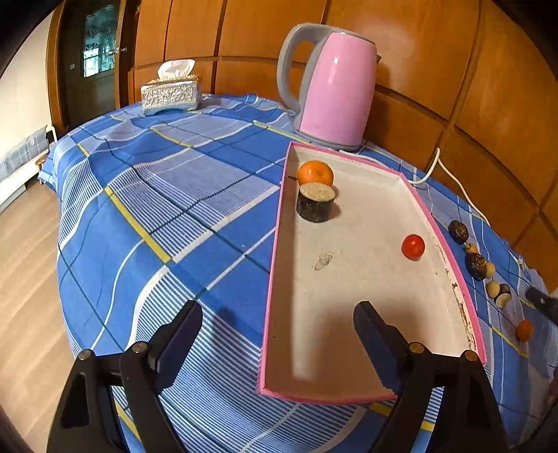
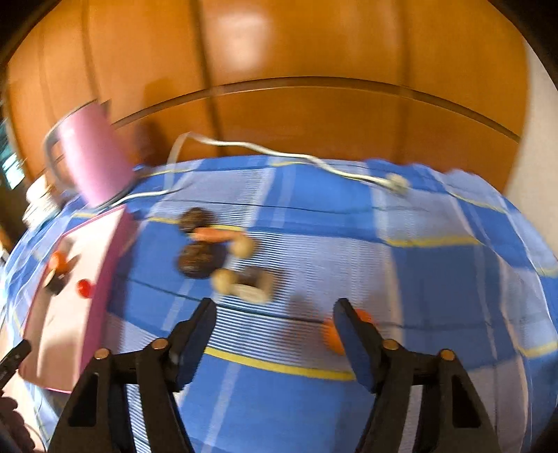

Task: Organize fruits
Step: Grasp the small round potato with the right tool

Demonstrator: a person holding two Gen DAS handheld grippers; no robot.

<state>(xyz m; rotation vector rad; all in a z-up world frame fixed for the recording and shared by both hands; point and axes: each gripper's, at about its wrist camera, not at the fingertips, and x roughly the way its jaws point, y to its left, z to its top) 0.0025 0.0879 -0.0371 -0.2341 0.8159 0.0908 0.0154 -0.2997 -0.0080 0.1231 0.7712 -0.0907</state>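
Both claws tilt downward, empty and wide: left claw (image 1: 277, 322) over the tray (image 1: 450, 244), right claw (image 2: 273, 319) over the tablecloth (image 2: 279, 400)

The left wrist view is sharp and evenly lit by warm indoor light, with a glossy highlight on the pink kettle (image 1: 336, 87) and soft shadows falling just in front of the things in the tray (image 1: 450, 244). The right wrist view is smeared throughout by motion blur, glare on the wood panelling (image 2: 240, 28) behind the kettle. Both bend strongly and darken at the corners.
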